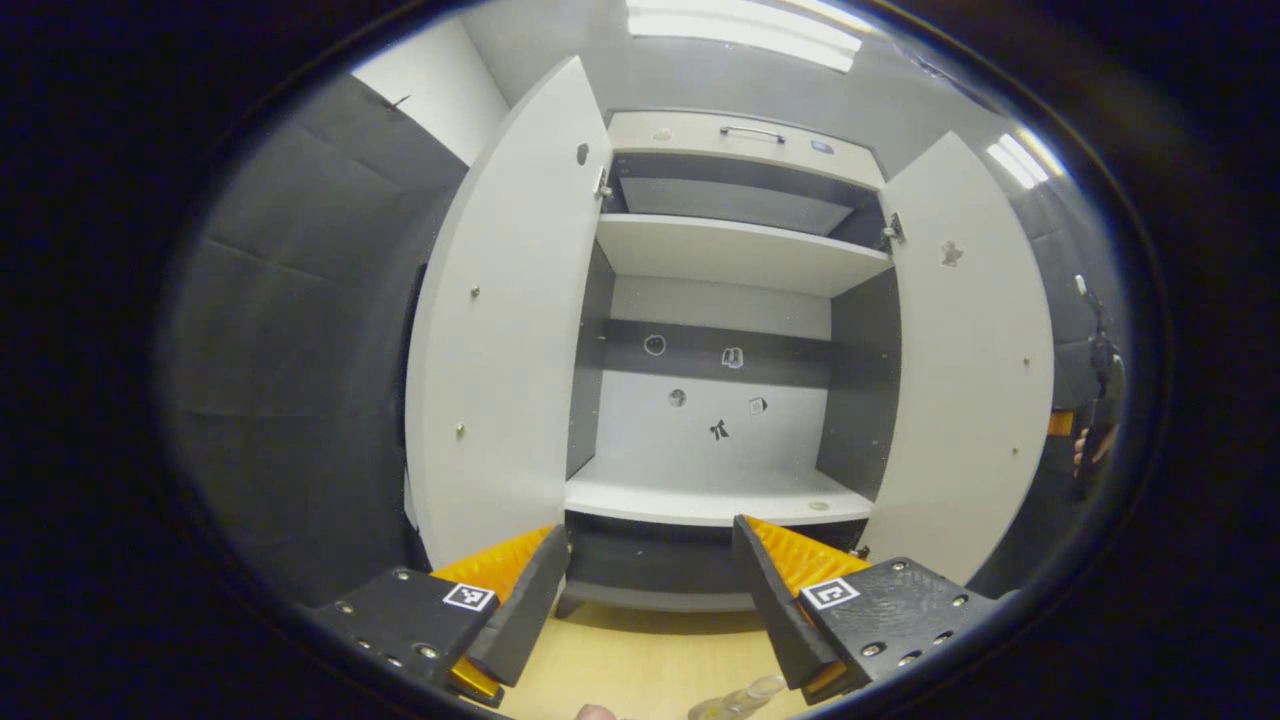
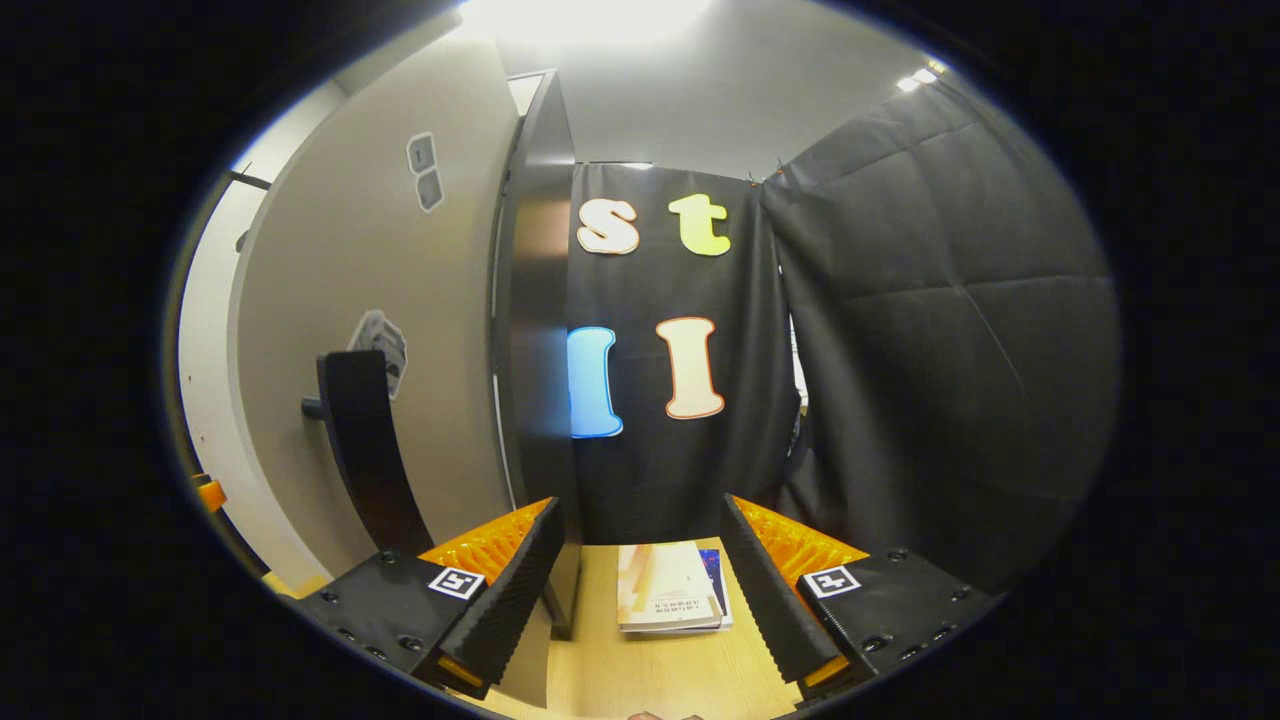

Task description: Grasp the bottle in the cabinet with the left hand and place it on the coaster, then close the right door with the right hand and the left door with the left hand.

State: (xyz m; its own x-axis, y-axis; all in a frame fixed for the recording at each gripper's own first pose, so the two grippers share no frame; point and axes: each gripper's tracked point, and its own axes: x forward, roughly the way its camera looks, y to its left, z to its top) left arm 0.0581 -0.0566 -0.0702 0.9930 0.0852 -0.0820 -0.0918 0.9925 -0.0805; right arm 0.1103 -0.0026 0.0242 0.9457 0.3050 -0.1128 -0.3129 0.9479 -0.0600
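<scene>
The cabinet stands in front of me with its left door and right door both swung open and its shelves bare. A clear bottle shows at the bottom edge of the left gripper view, on the wooden table, below my left gripper. That gripper is open and holds nothing. In the right gripper view, my right gripper is open just right of the right door's outer face and its black handle. I cannot make out a coaster.
A person's hand with the other gripper shows far right, beyond the right door. The cabinet's dark side panel rises ahead of my right gripper. A stack of books lies on the table between that gripper's fingers.
</scene>
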